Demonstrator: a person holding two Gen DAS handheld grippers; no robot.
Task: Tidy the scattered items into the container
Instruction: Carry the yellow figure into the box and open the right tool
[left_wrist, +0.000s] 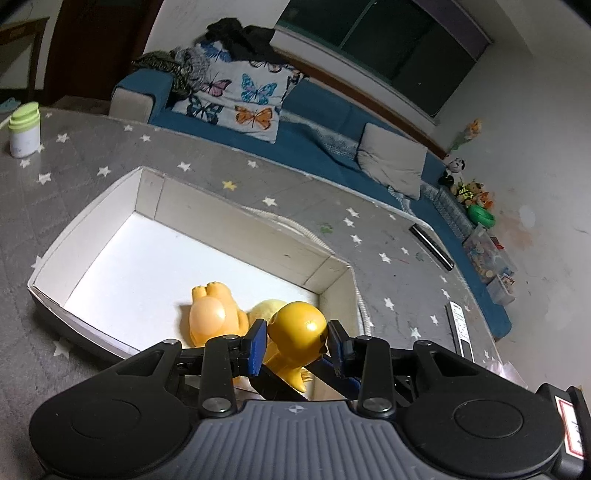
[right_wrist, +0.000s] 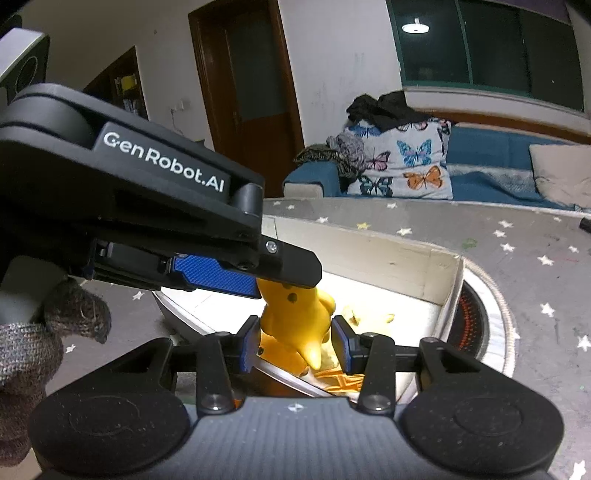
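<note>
A yellow duck-like toy (left_wrist: 297, 326) hangs over the near right corner of the open white cardboard box (left_wrist: 240, 230). My left gripper (left_wrist: 296, 341) is shut on its round head, blue pads pressing both sides. In the right wrist view my right gripper (right_wrist: 295, 341) is shut on the same yellow toy (right_wrist: 295, 314) at its body, tail pointing toward the camera. The left gripper's finger (right_wrist: 291, 264) reaches in from the left onto the head. An orange toy (left_wrist: 212, 314) and a pale yellow item (left_wrist: 264, 308) lie inside the box (right_wrist: 369, 258).
The box stands on a grey star-patterned table (left_wrist: 92, 158). A white bottle with a green cap (left_wrist: 24, 129) is far left, and two remotes (left_wrist: 430, 246) (left_wrist: 460, 328) lie right. A round heater coil (right_wrist: 476, 325) sits beside the box. A gloved hand (right_wrist: 33, 343) holds the left gripper.
</note>
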